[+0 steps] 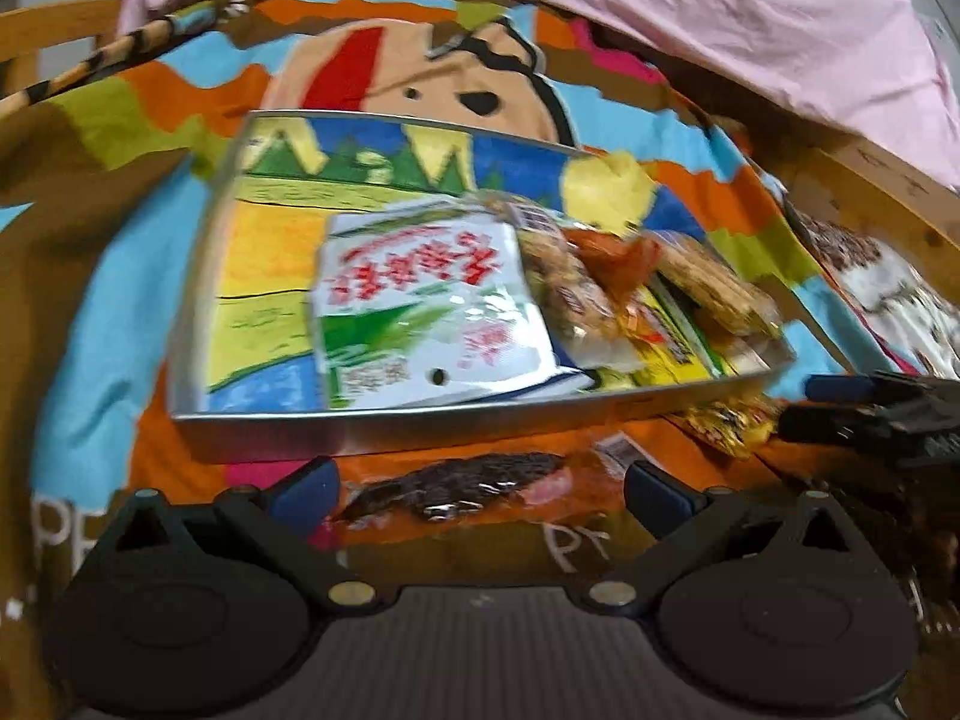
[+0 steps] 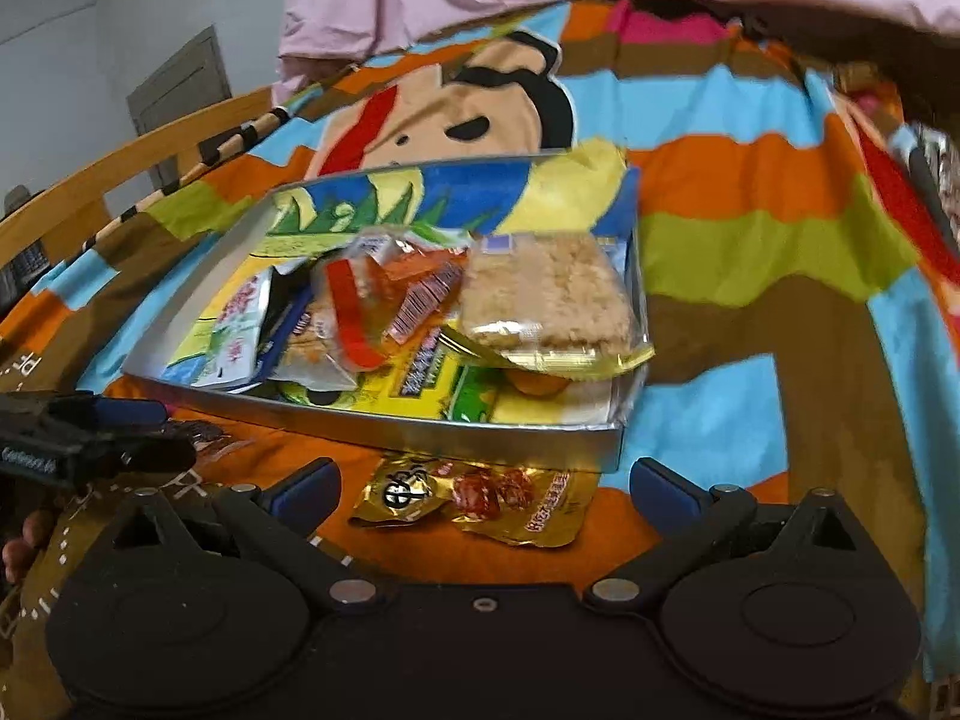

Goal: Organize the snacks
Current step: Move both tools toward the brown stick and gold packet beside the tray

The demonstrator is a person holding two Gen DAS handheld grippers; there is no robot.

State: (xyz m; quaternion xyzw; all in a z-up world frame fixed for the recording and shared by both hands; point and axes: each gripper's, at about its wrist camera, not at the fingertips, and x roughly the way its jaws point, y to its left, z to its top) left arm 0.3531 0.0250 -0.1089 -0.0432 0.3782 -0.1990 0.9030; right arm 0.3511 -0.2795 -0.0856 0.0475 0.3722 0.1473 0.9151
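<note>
Both spread-fingered grippers, left gripper [image 1: 477,489] and right gripper [image 2: 483,483], hover empty; the light, crinkly gold foil snack packet [image 2: 474,498] at twelve o'clock likely pinches best by its edge.

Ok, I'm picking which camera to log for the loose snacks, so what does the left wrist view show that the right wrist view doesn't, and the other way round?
Only the left wrist view shows the dark snack packet lying between the open left claw fingers, and the white-and-green packet face-on in the tin.

Only the right wrist view shows the gold packet in front of the open right claw, plus the rice-cake pack on top of the pile.

Both show the metal tin of snacks on the colourful cartoon blanket.
</note>
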